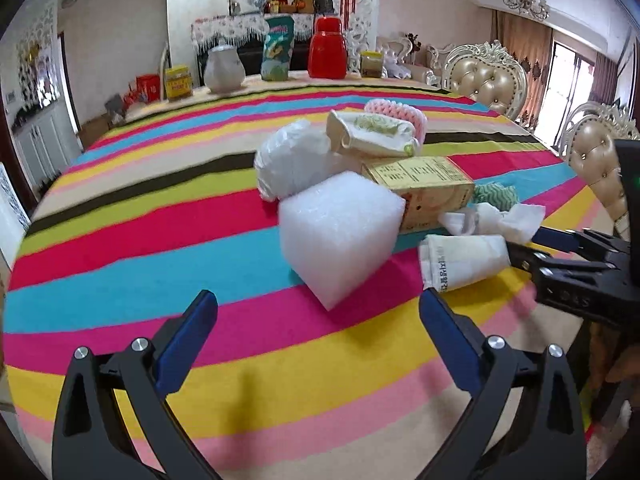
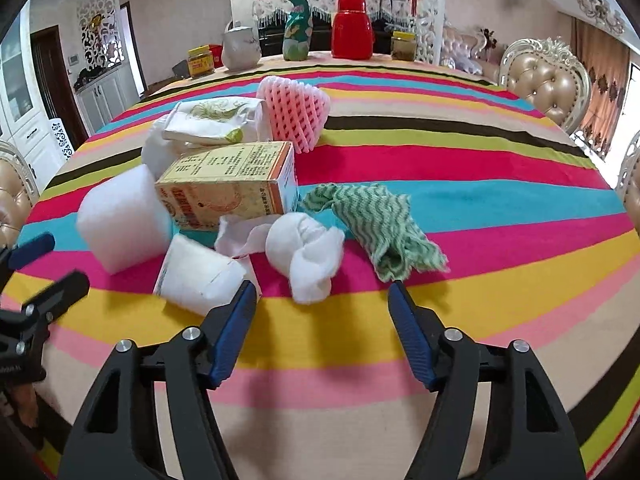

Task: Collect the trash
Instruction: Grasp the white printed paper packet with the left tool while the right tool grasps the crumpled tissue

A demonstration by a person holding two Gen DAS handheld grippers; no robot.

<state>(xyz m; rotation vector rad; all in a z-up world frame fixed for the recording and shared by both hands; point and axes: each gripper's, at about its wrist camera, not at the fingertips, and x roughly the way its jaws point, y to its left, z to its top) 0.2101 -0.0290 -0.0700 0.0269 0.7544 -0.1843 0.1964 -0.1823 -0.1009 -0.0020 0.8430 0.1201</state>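
Observation:
A heap of trash lies on the striped tablecloth [image 1: 200,240]: a white foam block [image 1: 340,236], a yellow carton [image 1: 424,188], a white plastic bag [image 1: 292,160], a printed paper bag [image 1: 372,136] and a pink foam net [image 2: 296,112]. My left gripper [image 1: 318,300] is open, and the foam block's near corner lies just ahead of its tips. My right gripper [image 2: 323,286] is open too. A crumpled white tissue [image 2: 308,252] sits just beyond its tips, and a lying white paper packet [image 2: 200,276] touches its left finger. A green wavy cloth [image 2: 384,228] lies to the right.
At the table's far edge stand a red thermos [image 1: 327,52], a white teapot [image 1: 223,68], a green bag [image 1: 277,50] and jars. Padded chairs [image 1: 488,80] line the right side. Bare striped cloth [image 2: 500,280] spreads to the right of the heap.

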